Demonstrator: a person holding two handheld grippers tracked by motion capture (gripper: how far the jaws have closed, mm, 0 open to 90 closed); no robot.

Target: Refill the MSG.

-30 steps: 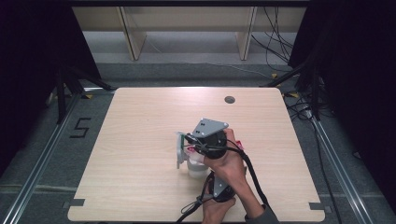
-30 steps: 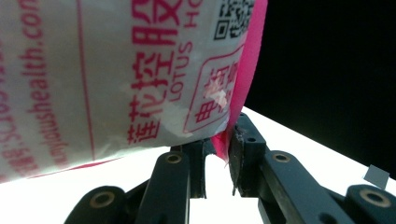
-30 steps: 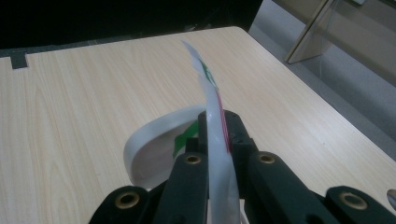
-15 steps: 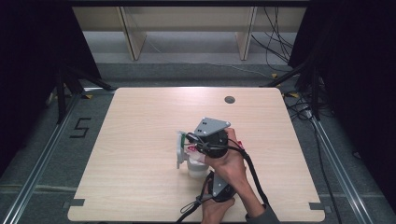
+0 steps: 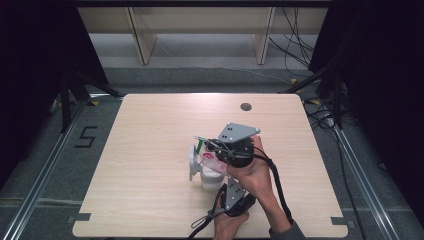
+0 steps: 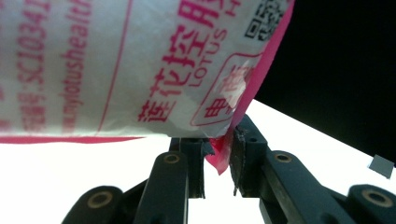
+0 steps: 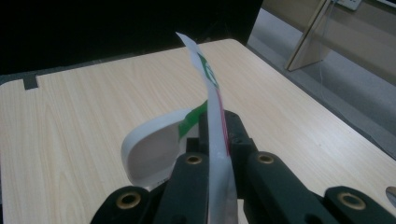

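Observation:
A white packet (image 5: 212, 163) with pink print hangs over the middle of the table, between my two grippers. The right gripper (image 5: 209, 149), under its grey plate, is shut on the packet's top edge (image 7: 210, 88), which carries green and red marks. A white curved flap (image 7: 154, 147) with a green band bows out beside that edge. From below, the left gripper (image 5: 222, 181) points up at the packet (image 6: 130, 65). Its jaws (image 6: 218, 168) stand slightly apart, and the packet's pink corner (image 6: 220, 156) hangs in the gap against one pad. A white cup-like thing (image 5: 209, 181) sits under the packet.
The light wooden table (image 5: 150, 130) has a dark round hole (image 5: 245, 106) near its far edge. Cables trail from both grippers to the near edge. Wooden shelf legs (image 5: 142, 35) and floor cables lie beyond the table, with metal rails along both sides.

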